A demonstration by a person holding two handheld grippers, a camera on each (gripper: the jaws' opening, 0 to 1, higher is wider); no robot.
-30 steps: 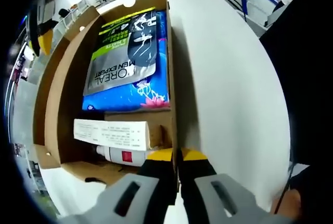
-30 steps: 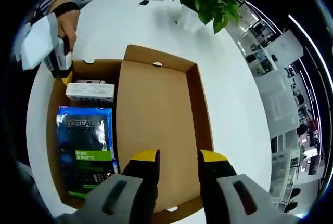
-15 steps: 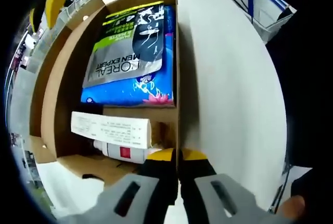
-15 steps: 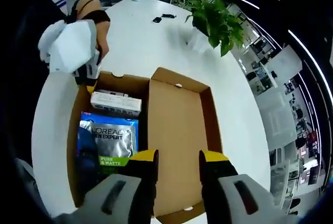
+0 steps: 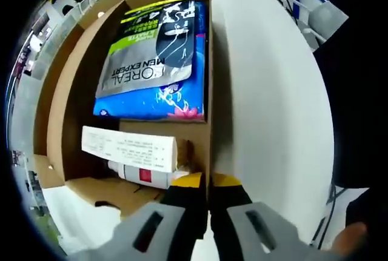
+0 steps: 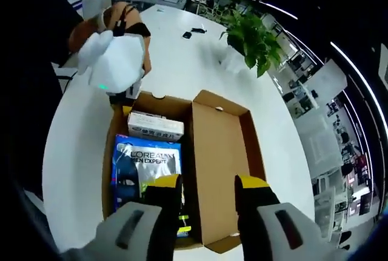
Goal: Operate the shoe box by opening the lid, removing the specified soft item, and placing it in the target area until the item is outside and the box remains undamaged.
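- The left gripper (image 5: pixel 207 183) is pinching the near wall of the open shoe box (image 5: pixel 208 122) — its yellow-tipped jaws are pressed together on the cardboard edge.
- Just beyond those jaws, inside the box, lies a white bottle (image 5: pixel 142 176) with a white carton (image 5: pixel 128 149) over it.
- Farther ahead lies the soft item, a L'Oreal Men Expert pouch (image 5: pixel 147 58), flat on a blue packet (image 5: pixel 163 100).
- The right gripper (image 6: pixel 207 183) hovers above the box with its jaws spread and nothing between them.
- Below the right gripper, the lid (image 6: pixel 221 170) lies folded open — the pouch sits just left of its left jaw.
- Beyond the box, a potted plant (image 6: pixel 250 31) stands on the white table (image 6: pixel 79 140).
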